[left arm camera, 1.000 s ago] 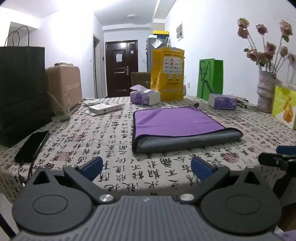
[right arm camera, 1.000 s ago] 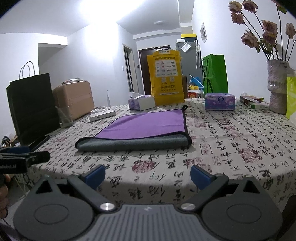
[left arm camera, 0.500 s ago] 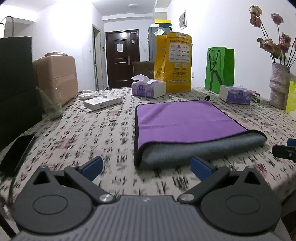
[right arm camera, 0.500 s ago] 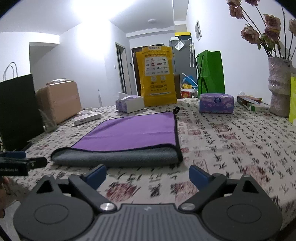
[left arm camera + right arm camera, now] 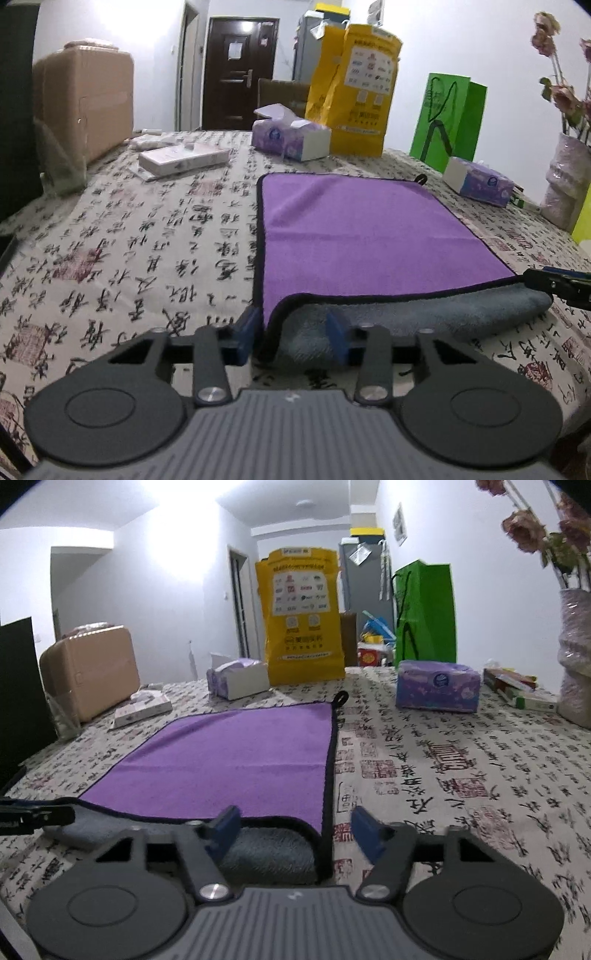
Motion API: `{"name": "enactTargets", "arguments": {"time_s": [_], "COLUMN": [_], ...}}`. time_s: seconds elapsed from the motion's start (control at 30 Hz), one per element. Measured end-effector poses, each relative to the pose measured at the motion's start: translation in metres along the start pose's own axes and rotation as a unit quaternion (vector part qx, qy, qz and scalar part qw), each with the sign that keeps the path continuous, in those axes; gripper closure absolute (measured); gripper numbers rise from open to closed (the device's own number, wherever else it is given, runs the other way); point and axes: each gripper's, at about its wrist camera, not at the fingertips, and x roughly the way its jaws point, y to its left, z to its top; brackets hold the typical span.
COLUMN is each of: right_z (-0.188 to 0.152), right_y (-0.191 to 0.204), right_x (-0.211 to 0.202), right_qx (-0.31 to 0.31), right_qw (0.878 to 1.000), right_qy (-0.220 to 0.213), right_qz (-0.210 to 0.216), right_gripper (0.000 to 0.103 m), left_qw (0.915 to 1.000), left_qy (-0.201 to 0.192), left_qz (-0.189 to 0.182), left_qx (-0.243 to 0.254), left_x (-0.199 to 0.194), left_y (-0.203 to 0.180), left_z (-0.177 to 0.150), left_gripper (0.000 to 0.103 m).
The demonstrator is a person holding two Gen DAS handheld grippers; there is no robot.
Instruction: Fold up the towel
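Note:
A purple towel (image 5: 362, 232) with a grey underside and black trim lies folded once on the patterned tablecloth, its grey fold towards me. My left gripper (image 5: 293, 334) is open, with its fingers on either side of the towel's near left corner. My right gripper (image 5: 295, 830) is open, with its fingers on either side of the near right corner of the towel (image 5: 229, 760). Each gripper's tip shows at the edge of the other's view. Neither has closed on the cloth.
Behind the towel stand two tissue boxes (image 5: 291, 138) (image 5: 437, 690), a yellow bag (image 5: 354, 88), a green bag (image 5: 448, 118) and a white flat box (image 5: 183, 158). A vase of flowers (image 5: 574, 657) is far right. A tan suitcase (image 5: 83, 107) and a black bag are at the left.
Both grippers have moved forward and down to the towel's near corners. Their jaws have narrowed from wide open to a smaller gap around the corners.

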Motion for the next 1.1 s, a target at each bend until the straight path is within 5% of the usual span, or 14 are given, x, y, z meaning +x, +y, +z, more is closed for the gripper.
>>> {"name": "enactTargets", "arguments": {"time_s": [0.23,0.3,0.4,1.1], "right_z": [-0.002,-0.003,-0.003,0.029], "right_y": [-0.003,-0.003,-0.002,0.007], "right_x": [0.014,0.013,0.009,0.024], "right_qx": [-0.009,-0.010,-0.017,-0.081], "right_qw": [0.999,0.999,0.999,0.997], "right_qy": [0.033,0.035,0.039,0.011], "right_qz": [0.023,0.027,0.033,0.006], "right_gripper": [0.065,0.076,0.098,0.099], "left_qw": [0.9997,0.9998,0.9998,0.9993], "left_qy": [0.009,0.009,0.011,-0.034], "left_qz": [-0.014,-0.012,-0.014,0.000], "left_qx": [-0.016,-0.016,-0.012,0.012], "left_x": [-0.001,-0.002,-0.005,0.008], "left_y": [0.007,0.006,0.005,0.001], "left_z": [0.005,0.006,0.009,0.052], "left_gripper": [0.081,0.092,0.096,0.097]}}
